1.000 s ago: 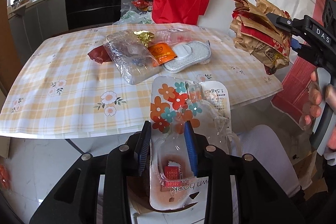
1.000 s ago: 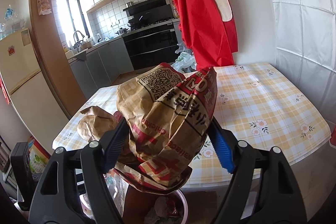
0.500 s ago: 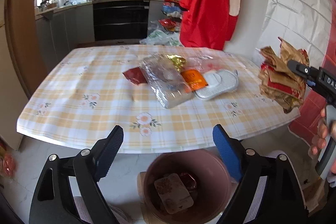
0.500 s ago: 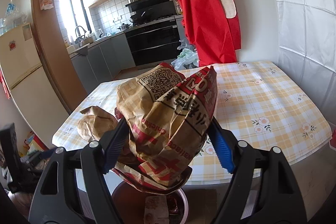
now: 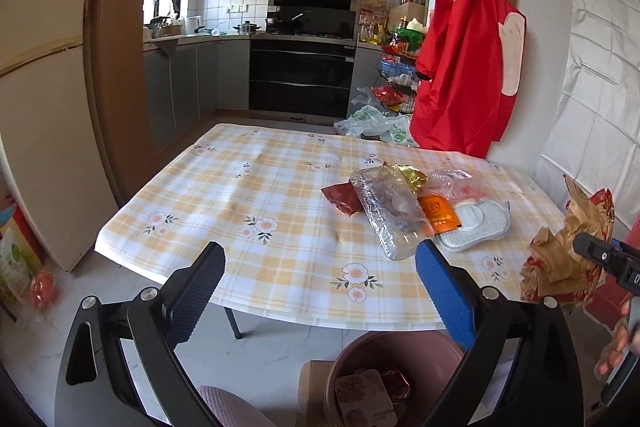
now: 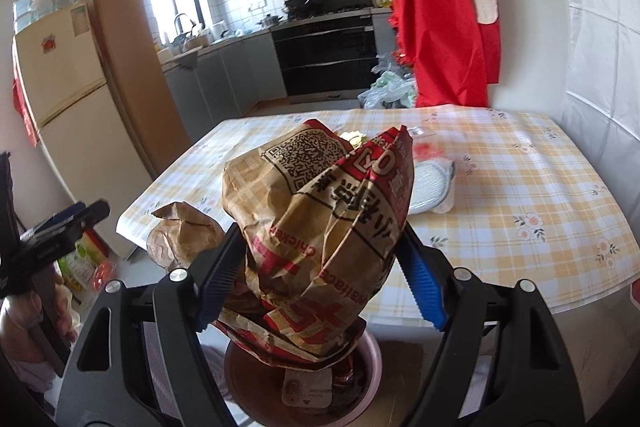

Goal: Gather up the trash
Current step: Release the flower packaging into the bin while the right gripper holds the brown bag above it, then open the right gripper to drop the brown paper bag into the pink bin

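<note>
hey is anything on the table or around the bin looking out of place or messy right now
Yes. Wrappers lie heaped on the table: a clear plastic tray, an orange sachet, a dark red packet. The right gripper clamps a crumpled paper bag above the bin, not yet dropped.

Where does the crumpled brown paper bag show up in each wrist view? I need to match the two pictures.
Left wrist view: the paper bag is at the far right edge, level with the near table edge, held by the right gripper.
Right wrist view: the bag fills the centre, clamped between the right gripper's pads, above the pink bin.
Shared landmark: the red garment hanging on the wall behind the table.
</note>
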